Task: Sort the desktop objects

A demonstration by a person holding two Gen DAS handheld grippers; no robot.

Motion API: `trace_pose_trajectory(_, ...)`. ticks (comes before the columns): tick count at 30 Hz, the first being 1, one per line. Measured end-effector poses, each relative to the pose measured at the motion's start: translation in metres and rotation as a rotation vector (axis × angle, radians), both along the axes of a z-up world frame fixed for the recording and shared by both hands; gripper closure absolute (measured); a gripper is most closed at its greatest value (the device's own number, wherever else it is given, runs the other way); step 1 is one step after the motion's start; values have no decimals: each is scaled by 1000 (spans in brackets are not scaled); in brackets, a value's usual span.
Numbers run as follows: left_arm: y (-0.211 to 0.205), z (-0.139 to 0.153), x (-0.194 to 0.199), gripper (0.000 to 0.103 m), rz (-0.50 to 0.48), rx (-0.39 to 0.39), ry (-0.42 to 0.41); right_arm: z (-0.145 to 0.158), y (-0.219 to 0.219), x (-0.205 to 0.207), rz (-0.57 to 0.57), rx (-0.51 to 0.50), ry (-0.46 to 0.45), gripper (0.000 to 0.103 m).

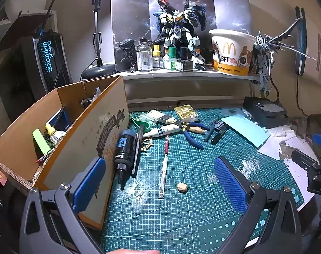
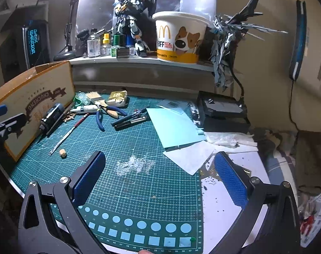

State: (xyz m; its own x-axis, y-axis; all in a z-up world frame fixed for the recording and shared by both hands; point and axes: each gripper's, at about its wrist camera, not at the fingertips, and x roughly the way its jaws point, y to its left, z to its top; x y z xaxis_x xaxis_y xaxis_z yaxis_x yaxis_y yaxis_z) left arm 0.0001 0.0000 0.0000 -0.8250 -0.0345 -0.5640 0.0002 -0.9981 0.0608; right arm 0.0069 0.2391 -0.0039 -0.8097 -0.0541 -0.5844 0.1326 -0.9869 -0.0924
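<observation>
Green cutting mat (image 1: pixel 181 211) on a desk, shelf (image 1: pixel 181 74) behind. Left gripper (image 1: pixel 160 180) and right gripper (image 2: pixel 160 177): jaws wide, empty. Pliers (image 1: pixel 194 132), brush (image 1: pixel 160 116), black bottle (image 1: pixel 126 148) lie beside the cardboard box (image 1: pixel 75 131); white specks, possibly dust.

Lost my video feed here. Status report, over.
Left gripper open, empty; right gripper open, empty. Tools still loose on cutting mat; cardboard box at left. Nothing blocking.

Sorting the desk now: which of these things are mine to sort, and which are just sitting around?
To sort: black bottle, pliers, paintbrush, wooden block, into cardboard box.
Lying about: McDonald's bucket, robot model, shelf bottles.
</observation>
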Motion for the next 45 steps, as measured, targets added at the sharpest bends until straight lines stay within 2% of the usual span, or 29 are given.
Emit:
trace_pose_trajectory(4,-1,0,1,0,-3,14,-10,2,8,2,3,20,3,1)
trace_pose_trajectory(11,0,-6,-10,0,-16,24,-51,0,-6,2,65,-42,-36,5)
trace_pose_trajectory(13,2,-7,-11,0,-17,21,-49,-1,10,-3,90,-70,-34,5)
trace_pose_trajectory(18,5,-10,-13,0,-25,18,-57,-2,7,-5,111,-75,-29,5)
trace_pose_trajectory(21,3,-13,-15,0,-39,43,-64,-5,5,-10,129,-73,-32,5)
trace_pose_trajectory(24,-1,-17,-16,0,-55,79,-66,-8,4,-20,164,-68,-44,15)
trace_pose_trajectory(27,-6,-23,-20,0,-62,111,-78,-14,1,-33,202,-69,-69,34)
trace_pose_trajectory(29,-8,-26,-24,0,-60,120,-86,-20,-2,-43,236,-71,-91,53)
trace_pose_trajectory(32,-9,-29,-28,1,-68,127,-90,-25,-9,-60,304,-75,-99,57)
trace_pose_trajectory(33,-8,-29,-29,4,-76,125,-89,-26,-12,-66,328,-71,-101,58)
trace_pose_trajectory(37,-2,-31,-34,7,-112,104,-87,-25,-38,-98,434,1,-64,61)
trace_pose_trajectory(40,2,-34,-41,9,-132,71,-84,-23,-58,-130,521,31,-62,76)
trace_pose_trajectory(42,1,-37,-46,10,-139,59,-82,-26,-74,-155,570,50,-80,76)
trace_pose_trajectory(45,-6,-41,-53,10,-131,92,-81,-36,-100,-185,628,27,-138,76)
